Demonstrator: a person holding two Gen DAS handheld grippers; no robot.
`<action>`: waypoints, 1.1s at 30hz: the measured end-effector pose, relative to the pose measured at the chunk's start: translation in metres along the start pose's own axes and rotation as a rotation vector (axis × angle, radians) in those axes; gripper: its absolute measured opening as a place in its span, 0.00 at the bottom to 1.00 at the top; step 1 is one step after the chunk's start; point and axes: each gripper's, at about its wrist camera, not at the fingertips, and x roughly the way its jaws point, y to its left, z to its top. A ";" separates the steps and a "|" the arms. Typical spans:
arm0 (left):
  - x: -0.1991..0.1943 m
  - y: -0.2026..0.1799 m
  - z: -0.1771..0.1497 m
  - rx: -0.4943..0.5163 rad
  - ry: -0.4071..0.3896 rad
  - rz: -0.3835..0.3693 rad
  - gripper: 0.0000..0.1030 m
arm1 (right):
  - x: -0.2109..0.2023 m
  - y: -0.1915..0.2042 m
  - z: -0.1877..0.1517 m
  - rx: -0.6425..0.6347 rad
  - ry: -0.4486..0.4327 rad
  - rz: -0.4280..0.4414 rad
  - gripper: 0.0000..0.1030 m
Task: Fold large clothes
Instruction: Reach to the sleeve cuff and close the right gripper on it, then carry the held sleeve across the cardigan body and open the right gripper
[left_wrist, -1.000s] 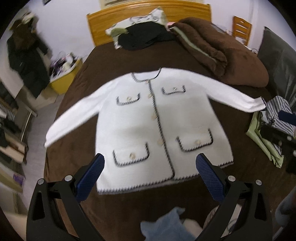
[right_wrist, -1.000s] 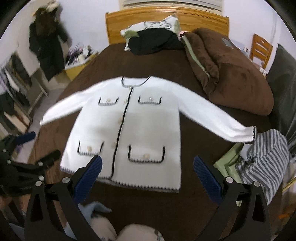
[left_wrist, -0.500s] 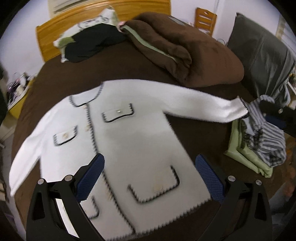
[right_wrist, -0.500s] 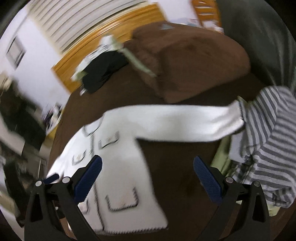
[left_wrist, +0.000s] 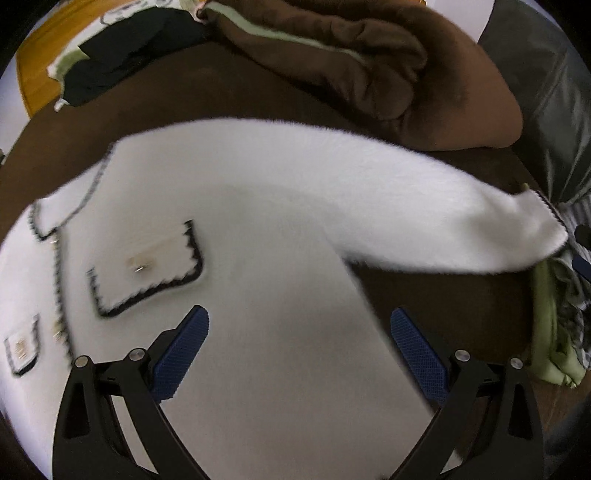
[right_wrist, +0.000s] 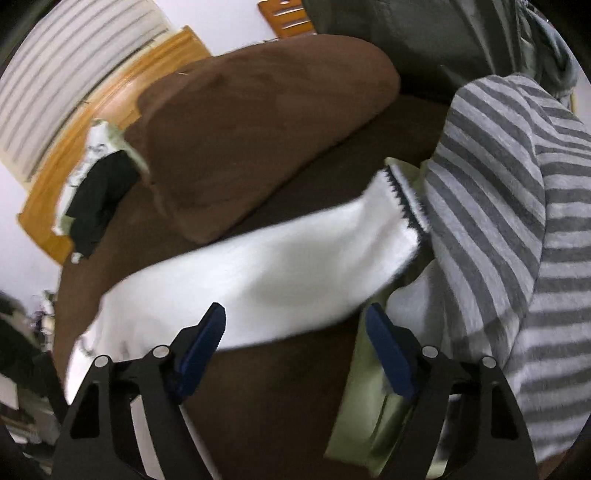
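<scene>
Both my tongs have dropped closer to the white cardigan (left_wrist: 280, 229) on the bed (left_wrist: 155, 110) since a second ago: the left tongs (left_wrist: 299, 332) hang wide open over its body, and the right tongs (right_wrist: 295, 325) have just been narrowing, open around the sleeve's (right_wrist: 280, 273) lower edge, pads not pressing. Cardigan lies flat, collar toward the headboard (right_wrist: 110, 122), sleeve running out to the striped garment (right_wrist: 517, 221).

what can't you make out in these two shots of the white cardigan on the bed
- Left wrist view: white cardigan, hem and far sleeve cut off by the frame edge; buttons blurred.
- Right wrist view: cuff end tucked behind the striped garment.
- Right wrist view: whether the right tool touches the sleeve, blurred.
</scene>
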 end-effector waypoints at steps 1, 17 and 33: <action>0.007 0.001 0.002 0.000 0.008 -0.015 0.94 | 0.006 0.000 0.001 0.007 0.001 -0.024 0.75; 0.035 -0.013 -0.003 0.097 0.104 0.026 0.94 | 0.075 0.000 0.026 0.134 0.009 -0.301 0.68; 0.039 -0.034 -0.004 0.111 0.102 0.063 0.94 | 0.097 -0.001 0.052 0.105 -0.053 -0.186 0.10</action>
